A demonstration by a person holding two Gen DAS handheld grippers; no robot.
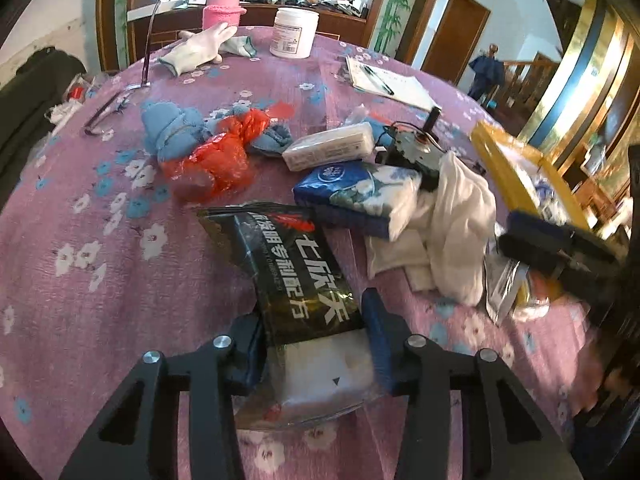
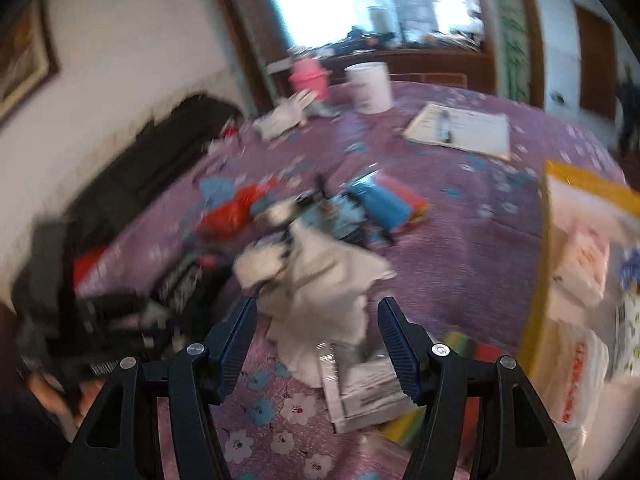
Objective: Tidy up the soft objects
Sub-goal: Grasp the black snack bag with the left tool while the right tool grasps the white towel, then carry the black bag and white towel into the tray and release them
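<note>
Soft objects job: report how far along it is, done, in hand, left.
Done: some packets already lie in the yellow box. In hand: the left claw is shut on the black pouch; the right claw is open over the white cloth. Left: tissue pack, blue cloth, red bag, white glove.

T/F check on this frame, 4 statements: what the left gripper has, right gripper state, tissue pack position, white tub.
1. The left gripper grips the black packet. True.
2. The right gripper holds the white cloth. False: its jaws stand open and empty, the cloth lies beyond them.
3. The blue tissue pack lies beyond the black packet, by the cloth. True.
4. The white tub lies tipped over. False: it stands upright at the table's far side.
</note>
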